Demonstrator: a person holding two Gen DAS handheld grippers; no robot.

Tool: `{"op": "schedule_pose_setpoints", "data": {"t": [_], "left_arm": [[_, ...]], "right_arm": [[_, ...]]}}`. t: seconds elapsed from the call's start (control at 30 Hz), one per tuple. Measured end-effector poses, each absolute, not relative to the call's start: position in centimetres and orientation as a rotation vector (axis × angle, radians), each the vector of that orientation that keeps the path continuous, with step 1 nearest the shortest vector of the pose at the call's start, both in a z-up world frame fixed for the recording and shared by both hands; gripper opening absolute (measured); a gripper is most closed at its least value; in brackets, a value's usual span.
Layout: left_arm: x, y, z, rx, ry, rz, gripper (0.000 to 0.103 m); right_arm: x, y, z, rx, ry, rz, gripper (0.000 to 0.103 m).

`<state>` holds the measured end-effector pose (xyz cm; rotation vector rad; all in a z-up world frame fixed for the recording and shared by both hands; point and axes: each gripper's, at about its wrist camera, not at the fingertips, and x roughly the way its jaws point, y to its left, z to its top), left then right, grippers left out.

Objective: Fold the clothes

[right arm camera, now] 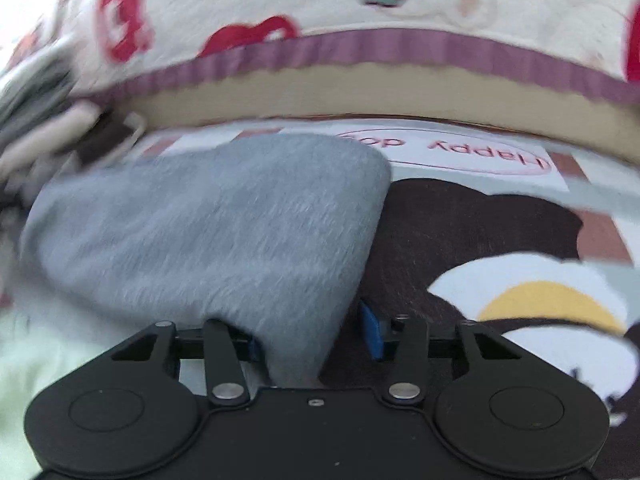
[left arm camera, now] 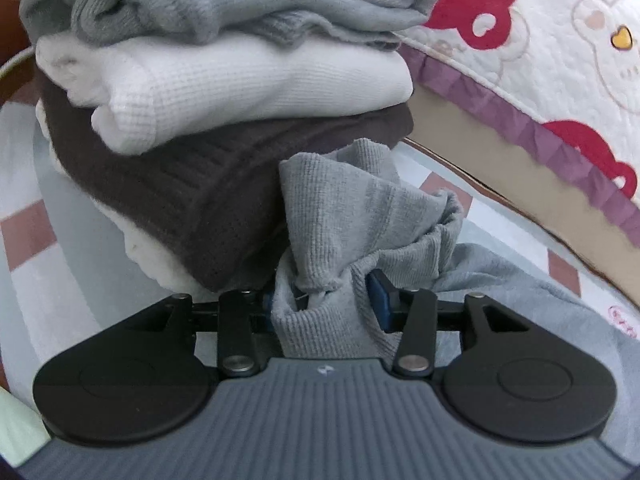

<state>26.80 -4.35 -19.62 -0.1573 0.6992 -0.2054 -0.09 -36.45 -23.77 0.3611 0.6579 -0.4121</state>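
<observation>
A grey ribbed garment lies bunched on the bed sheet, and my left gripper is shut on a crumpled fold of it, right in front of a stack of folded clothes. In the right wrist view the same grey garment spreads flat to the left. Its near corner sits between the fingers of my right gripper. The left pad touches the cloth, while the right blue pad stands a little clear of it, so this gripper is open.
The stack holds a grey piece on top, a white one, and a dark brown one below. A quilted cover with red bears rises behind. The sheet carries a brown bear print.
</observation>
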Motion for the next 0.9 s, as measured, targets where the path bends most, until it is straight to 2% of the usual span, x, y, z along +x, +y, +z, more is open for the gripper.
{"op": "schedule_pose_setpoints", "data": {"t": [0.07,0.1,0.17,0.23,0.4,0.47,0.53,0.57,0.6,0.67,0.73,0.77,0.83,0.9], "left_arm": [[26.5,-4.9,-19.6,-0.121,0.685,-0.204,0.044],[26.5,-5.0,-19.5,-0.114,0.681,-0.208,0.043],[26.4,-5.1,-19.4,-0.113,0.677,-0.228,0.038],[25.9,-5.1,-18.6,-0.135,0.692,-0.289,0.026],[23.0,-6.3,-17.5,-0.344,0.768,-0.536,0.025],[21.8,-9.6,-17.4,-0.293,0.777,-0.608,0.025],[20.6,-13.2,-16.9,-0.126,0.732,-0.632,0.026],[20.1,-14.5,-16.8,-0.055,0.717,-0.623,0.027],[19.6,-15.5,-16.7,0.009,0.706,-0.612,0.029],[20.3,-14.8,-17.2,-0.043,0.754,-0.6,0.033],[21.3,-13.7,-17.7,-0.118,0.809,-0.59,0.043],[21.6,-12.9,-18.3,-0.161,0.833,-0.596,0.041],[22.0,-11.7,-18.5,-0.215,0.83,-0.613,0.023],[21.2,-11.3,-17.0,-0.17,0.739,-0.633,0.022]], "right_arm": [[0.7,-36.3,-23.9,0.354,0.633,-0.435,0.055],[1.2,-36.2,-24.0,0.35,0.621,-0.447,0.03],[1.2,-35.9,-22.7,0.237,0.59,-0.45,0.015],[0.1,-36.2,-20.3,0.16,0.525,-0.466,0.013],[-5.5,-38.9,-14.1,0.026,0.441,-0.665,0.013],[-7.8,-40.9,-14.6,0.057,0.524,-0.695,0.014],[-10.0,-43.2,-16.3,0.12,0.641,-0.693,0.027],[-10.9,-43.8,-18.0,0.161,0.692,-0.676,0.039],[-11.6,-43.9,-19.5,0.171,0.719,-0.673,0.04],[-12.2,-43.3,-21.4,0.159,0.707,-0.675,0.041],[-12.0,-43.0,-21.6,0.15,0.719,-0.668,0.044],[-11.8,-43.0,-21.4,0.139,0.719,-0.658,0.044],[-11.6,-43.1,-21.2,0.126,0.717,-0.64,0.045],[-11.4,-43.8,-21.3,0.129,0.717,-0.631,0.048]]}}
